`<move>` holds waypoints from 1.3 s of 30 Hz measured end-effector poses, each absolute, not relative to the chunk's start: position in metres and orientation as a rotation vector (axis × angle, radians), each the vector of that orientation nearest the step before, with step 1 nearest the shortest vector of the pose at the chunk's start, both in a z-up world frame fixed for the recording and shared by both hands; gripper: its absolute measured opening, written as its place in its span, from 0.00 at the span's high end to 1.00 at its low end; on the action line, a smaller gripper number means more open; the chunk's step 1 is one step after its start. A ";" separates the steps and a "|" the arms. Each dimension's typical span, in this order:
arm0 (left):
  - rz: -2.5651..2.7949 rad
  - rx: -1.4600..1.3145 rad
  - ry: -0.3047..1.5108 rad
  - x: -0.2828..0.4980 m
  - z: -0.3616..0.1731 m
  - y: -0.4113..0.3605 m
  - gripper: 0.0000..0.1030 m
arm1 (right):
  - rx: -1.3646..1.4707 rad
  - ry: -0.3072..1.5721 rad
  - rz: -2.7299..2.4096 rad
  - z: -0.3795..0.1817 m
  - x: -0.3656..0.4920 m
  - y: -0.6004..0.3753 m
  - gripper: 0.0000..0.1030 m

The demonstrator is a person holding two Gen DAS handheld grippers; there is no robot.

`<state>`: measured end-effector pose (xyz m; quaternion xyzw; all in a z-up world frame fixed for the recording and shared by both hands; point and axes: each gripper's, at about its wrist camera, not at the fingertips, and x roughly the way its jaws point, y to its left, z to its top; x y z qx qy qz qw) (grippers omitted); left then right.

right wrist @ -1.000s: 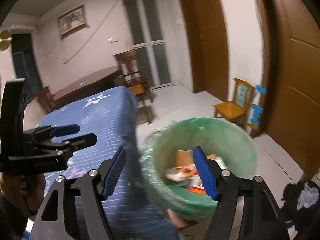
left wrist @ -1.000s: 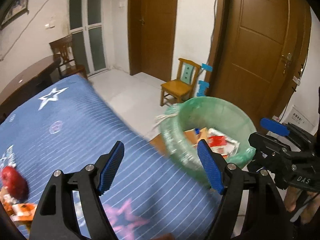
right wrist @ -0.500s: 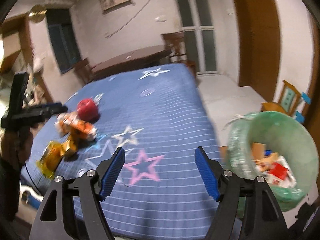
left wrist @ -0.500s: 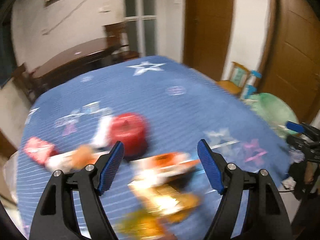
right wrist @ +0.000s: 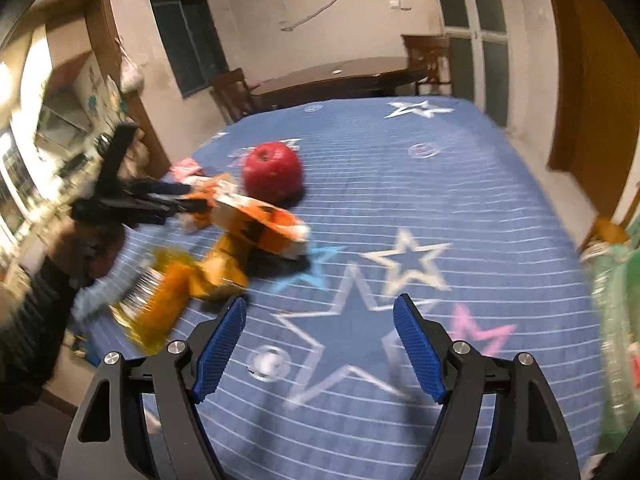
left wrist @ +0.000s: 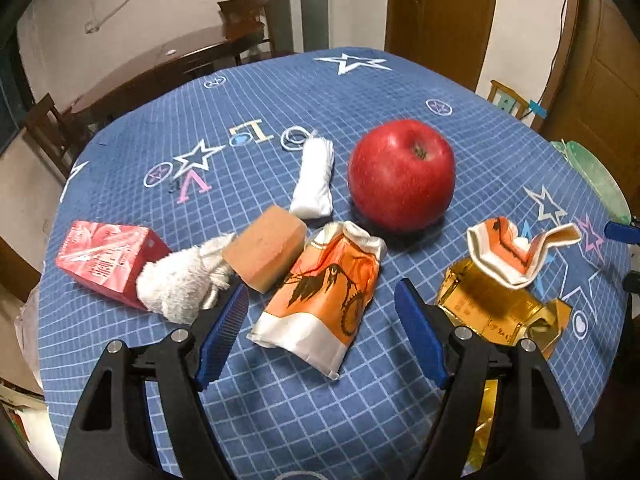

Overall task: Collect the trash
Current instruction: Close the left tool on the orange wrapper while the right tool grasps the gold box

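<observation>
Red milk carton [left wrist: 105, 259], white rag [left wrist: 182, 280], sponge [left wrist: 265, 253], orange wrapper [left wrist: 325, 294] between the released left tool's [left wrist: 322, 338] pads, apple [left wrist: 401, 174] and gold packet [left wrist: 496, 306] litter the blue bench [left wrist: 360, 92]; right tool [right wrist: 320, 350], just widening, holds nothing.

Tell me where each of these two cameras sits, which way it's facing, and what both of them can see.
Left wrist: rides on the left tool, angled down at the blue tablecloth; its open fingers frame an orange wrapper; the apple lies beyond.
Right wrist: rides on the right tool, looking across the cloth; its fingers, just opening, frame bare cloth; the person's sleeve and the left tool appear at left.
Shared: apple, wrappers, gold foil pack, green bin liner.
</observation>
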<state>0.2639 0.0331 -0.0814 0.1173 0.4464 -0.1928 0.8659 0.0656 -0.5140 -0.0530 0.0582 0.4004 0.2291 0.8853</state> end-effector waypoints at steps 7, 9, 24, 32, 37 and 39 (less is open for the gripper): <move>-0.415 0.283 0.942 0.267 -0.091 0.022 0.44 | 0.357 0.933 0.649 -0.072 0.091 -0.471 0.34; -0.414 0.285 0.940 0.268 -0.093 0.021 0.45 | 0.363 0.948 0.644 -0.076 0.098 -0.462 0.35; -0.413 0.250 0.916 0.267 -0.101 0.026 0.50 | 0.281 1.004 0.593 -0.096 0.132 -0.400 0.51; -0.389 0.220 0.891 0.263 -0.100 0.023 0.62 | 0.247 0.968 0.571 -0.093 0.133 -0.396 0.60; -0.374 0.199 0.872 0.257 -0.097 0.023 0.64 | 0.172 0.901 0.560 -0.077 0.119 -0.395 0.65; -0.367 0.189 0.864 0.255 -0.094 0.024 0.66 | 0.138 0.869 0.553 -0.069 0.112 -0.393 0.67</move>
